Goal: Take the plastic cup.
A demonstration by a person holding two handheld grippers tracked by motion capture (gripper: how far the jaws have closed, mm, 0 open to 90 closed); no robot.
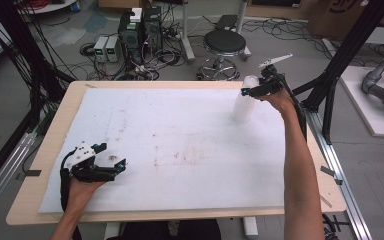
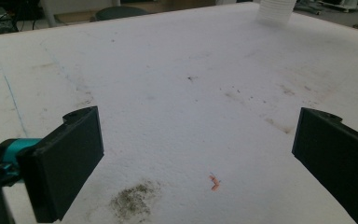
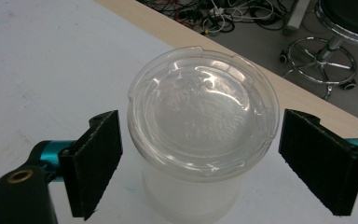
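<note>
Two grippers, both spread wide — right gripper (image 3: 200, 161) straddles the lidded plastic container (image 3: 200, 126) (far right of the white mat (image 1: 180, 150)), pads apart from it; left gripper (image 2: 198, 156) holds nothing.

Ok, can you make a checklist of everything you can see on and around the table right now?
Surface: white foam sheet on a wooden table, stained, with a dark smudge.
Job's things: clear lidded plastic container standing upright at the far right.
Clutter: small orange scrap.
Grippers: left gripper open, low over the sheet; right gripper open, jaws either side of the container's lid, not touching.
Cables: tangle on the floor.
Surroundings: round stool, electronic boxes.
</note>
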